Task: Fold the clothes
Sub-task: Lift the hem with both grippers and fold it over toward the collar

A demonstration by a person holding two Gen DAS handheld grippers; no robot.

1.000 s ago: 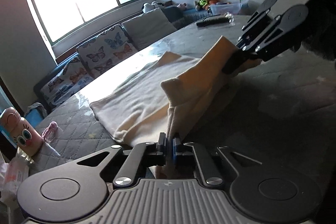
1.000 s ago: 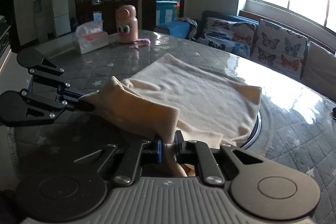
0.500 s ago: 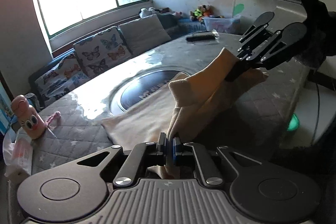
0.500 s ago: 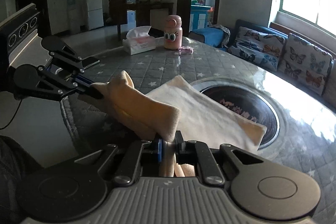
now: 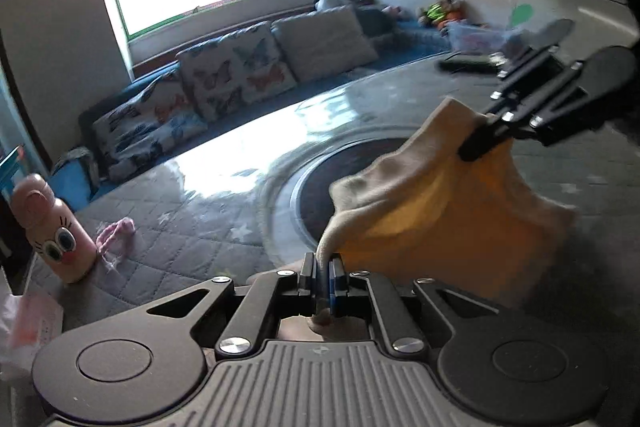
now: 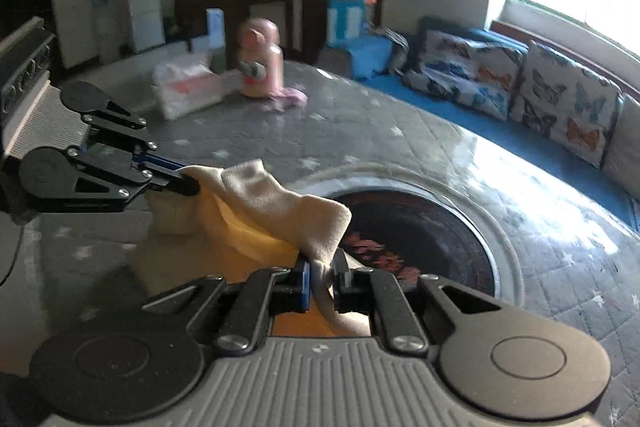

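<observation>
A cream-yellow garment [image 5: 440, 211] hangs in the air between my two grippers, above the grey quilted table [image 5: 168, 227]. My left gripper [image 5: 323, 267] is shut on one corner of it. My right gripper [image 6: 320, 277] is shut on the other corner; it also shows in the left wrist view [image 5: 470, 151] at the right. The left gripper shows in the right wrist view [image 6: 188, 187] at the left. The garment [image 6: 272, 215] sags between them and its lower part is hidden behind the gripper bodies.
A round dark inset [image 6: 420, 239] lies in the table's middle. A pink bottle [image 5: 52, 231], a pink cloth scrap [image 5: 116, 231] and a tissue pack [image 6: 188, 91] stand at the far end. A remote [image 5: 466, 63] lies at the other end. A butterfly-cushion sofa [image 6: 520, 91] runs under the window.
Both grippers have lifted the garment clear off the table and pulled it back toward the near edge. The round inset, covered one second ago, is bare.
</observation>
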